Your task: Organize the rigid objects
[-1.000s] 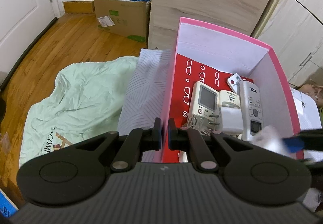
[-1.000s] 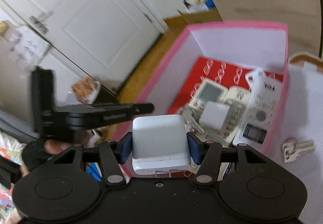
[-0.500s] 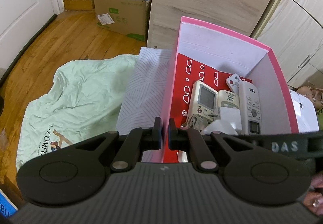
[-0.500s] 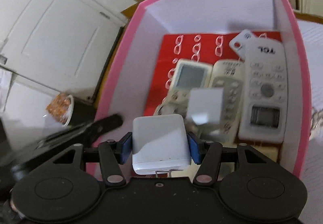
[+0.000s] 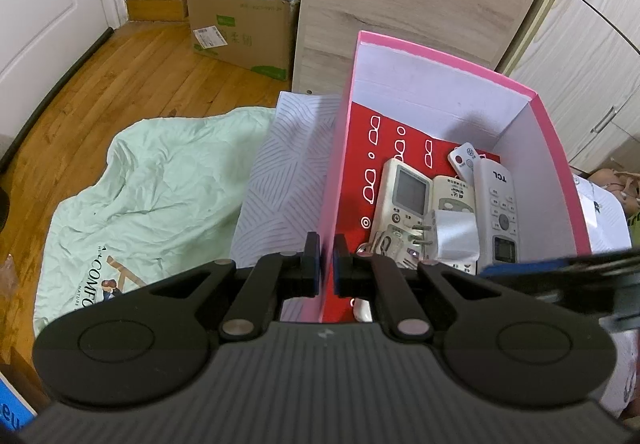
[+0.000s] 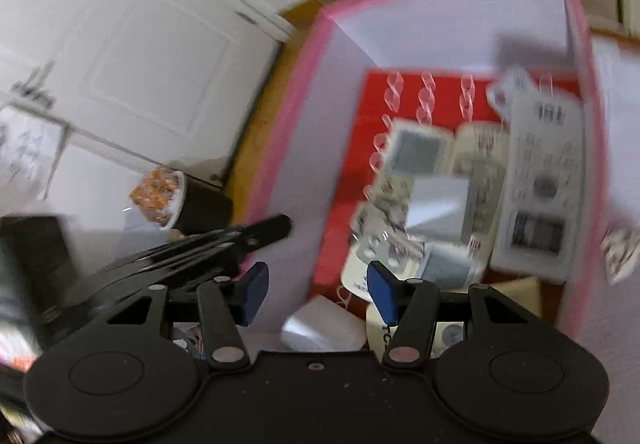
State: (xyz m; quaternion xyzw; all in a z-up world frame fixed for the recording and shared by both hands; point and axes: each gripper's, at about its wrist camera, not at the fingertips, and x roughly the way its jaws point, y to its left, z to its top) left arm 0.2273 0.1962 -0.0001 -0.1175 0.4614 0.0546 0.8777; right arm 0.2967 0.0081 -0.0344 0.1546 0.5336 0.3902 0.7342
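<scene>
My left gripper (image 5: 326,268) is shut on the left wall of the pink box (image 5: 440,56), one pad on each side of it. Inside, on the red lining, lie several white remotes, among them one with a grey screen (image 5: 408,196) and a TCL remote (image 5: 498,212), and on them a white plug adapter (image 5: 456,232). My right gripper (image 6: 316,292) hangs over the box's near end (image 6: 288,124), open with nothing between its blue pads. A white charger (image 6: 320,328) lies just below them in the box. The right wrist view is blurred.
A mint-green cloth (image 5: 140,184) and a patterned white sheet (image 5: 288,172) lie left of the box. Behind stand a wooden panel (image 5: 400,4) and a cardboard box (image 5: 240,32) on the wood floor. Keys (image 6: 620,248) lie right of the pink box.
The right gripper held the white charger over the box; now its pads are bare and the charger lies in the box below. The left gripper has kept still on the wall.
</scene>
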